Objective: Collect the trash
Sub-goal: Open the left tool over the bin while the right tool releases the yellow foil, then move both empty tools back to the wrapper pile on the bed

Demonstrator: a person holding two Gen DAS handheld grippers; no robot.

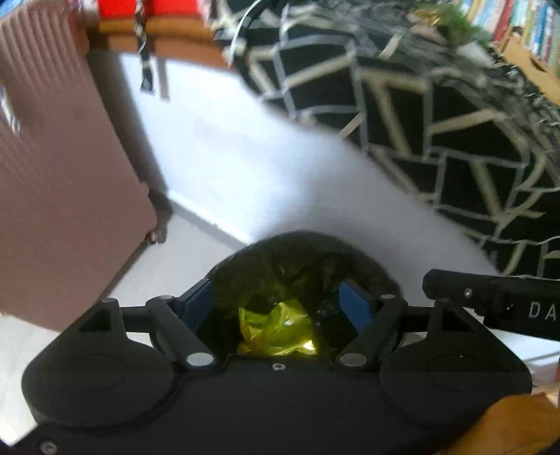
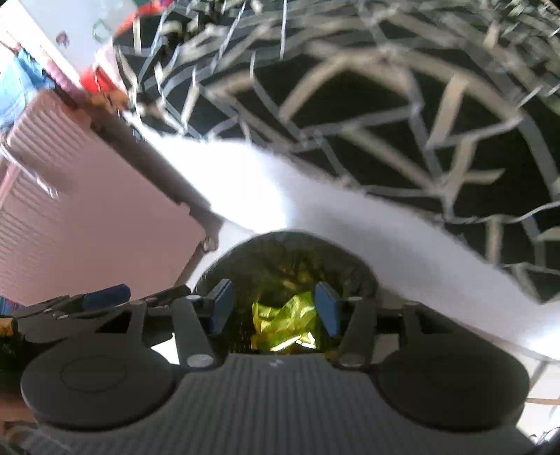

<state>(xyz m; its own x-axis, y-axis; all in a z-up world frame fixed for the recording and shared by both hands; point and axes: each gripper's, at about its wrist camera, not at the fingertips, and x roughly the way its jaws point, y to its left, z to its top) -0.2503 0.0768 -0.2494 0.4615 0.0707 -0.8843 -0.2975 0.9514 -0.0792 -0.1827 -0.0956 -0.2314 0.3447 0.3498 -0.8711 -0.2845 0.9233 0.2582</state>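
A crumpled yellow-green wrapper (image 1: 276, 329) lies inside a round dark bin lined with a dark bag (image 1: 304, 252). My left gripper (image 1: 278, 304) hangs open over the bin's mouth, its blue pads wide apart on either side of the wrapper. The right gripper (image 2: 274, 308) is also open above the same bin (image 2: 287, 252), with the wrapper (image 2: 283, 329) showing between and below its pads. One of its black fingers (image 1: 490, 297) reaches in from the right in the left wrist view. Neither gripper touches the wrapper.
A pink ribbed suitcase (image 1: 63, 175) stands close to the bin's left. A black rug with pale line pattern (image 1: 437, 122) covers the floor to the right. White floor (image 1: 245, 157) runs between them. A bookshelf (image 1: 518, 21) and cardboard box (image 1: 525, 66) are far right.
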